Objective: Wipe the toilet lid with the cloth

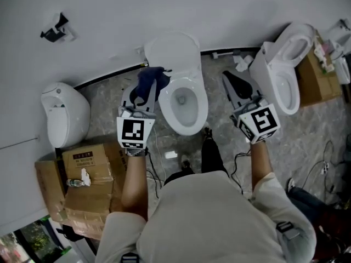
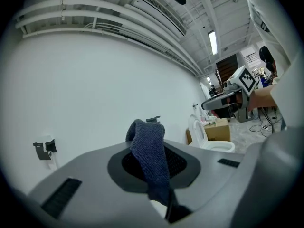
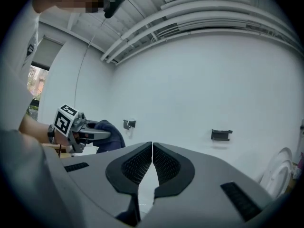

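White wall [image 1: 164, 10] backs the toilet [image 1: 186, 111] in front of you. Its bowl is open and the toilet lid [image 1: 173, 52] is tipped up against that wall. Your left gripper [image 1: 143, 98] sits just left of the bowl, level, jaws clamped on the dark blue cloth [image 2: 151, 156], which bunches up past the tips and hangs down between the pads. From your head view the cloth is beside the lid's lower left edge, and I cannot tell whether it touches. Your right gripper [image 1: 229, 80] is off the bowl's right side with its jaws pressed together on nothing. I judge you are at the approach, with wiping not yet begun. Next, lift the bunched cloth onto the lid's face, press it flat, and sweep across while holding your grip firm. Keep the right gripper clear.
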{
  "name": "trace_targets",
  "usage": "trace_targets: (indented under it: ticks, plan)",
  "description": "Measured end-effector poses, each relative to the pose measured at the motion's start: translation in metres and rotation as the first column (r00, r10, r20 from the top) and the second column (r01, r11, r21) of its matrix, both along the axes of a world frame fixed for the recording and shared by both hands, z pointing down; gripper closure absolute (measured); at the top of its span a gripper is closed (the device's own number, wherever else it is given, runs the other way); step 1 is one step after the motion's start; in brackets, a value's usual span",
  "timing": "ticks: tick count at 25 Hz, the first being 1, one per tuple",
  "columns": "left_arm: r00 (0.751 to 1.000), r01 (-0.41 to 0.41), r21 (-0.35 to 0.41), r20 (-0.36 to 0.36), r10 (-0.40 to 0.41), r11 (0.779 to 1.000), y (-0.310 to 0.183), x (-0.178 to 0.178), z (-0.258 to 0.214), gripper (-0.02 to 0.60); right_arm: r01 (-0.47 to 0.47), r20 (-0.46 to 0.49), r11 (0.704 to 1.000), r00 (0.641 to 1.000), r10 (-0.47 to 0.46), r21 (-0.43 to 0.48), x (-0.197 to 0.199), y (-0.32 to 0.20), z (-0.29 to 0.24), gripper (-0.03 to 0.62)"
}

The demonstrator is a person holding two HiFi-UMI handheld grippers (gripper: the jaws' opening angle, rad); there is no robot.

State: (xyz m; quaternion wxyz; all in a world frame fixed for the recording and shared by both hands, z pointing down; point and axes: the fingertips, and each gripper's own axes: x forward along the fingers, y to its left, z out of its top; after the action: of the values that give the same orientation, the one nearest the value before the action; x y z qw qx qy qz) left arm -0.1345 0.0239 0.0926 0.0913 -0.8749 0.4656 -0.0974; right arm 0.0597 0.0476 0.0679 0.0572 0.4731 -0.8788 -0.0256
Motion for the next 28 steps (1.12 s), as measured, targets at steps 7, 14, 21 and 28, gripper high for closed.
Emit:
trace_targets:
  ticks: [7,14,21,28]
  plan:
    - [0.998,0.063,-0.015,0.007,-0.063,0.998,-0.077,0.000,0.034,0.538,0.050,-0.009,0.999,0.999,-0.050,-0.006,0.001,-0.080,0.026,0.565]
    - [0.998,0.064,-0.049,0.021,-0.063,0.997,-0.145,0.017,0.092,0.538,0.081,-0.019,0.996,0.996,-0.082,-0.035,0.007,-0.152,0.067,0.565]
    - [0.995,0.091,-0.096,-0.027,-0.094,0.991,-0.221,0.022,0.152,0.538,0.111,-0.025,0.992,0.993,-0.113,-0.066,0.009,-0.203,0.119,0.565]
    - [0.983,0.157,-0.199,-0.059,-0.172,0.967,-0.300,0.018,0.214,0.538,0.146,-0.030,0.984,0.988,-0.150,-0.105,0.004,-0.233,0.165,0.565]
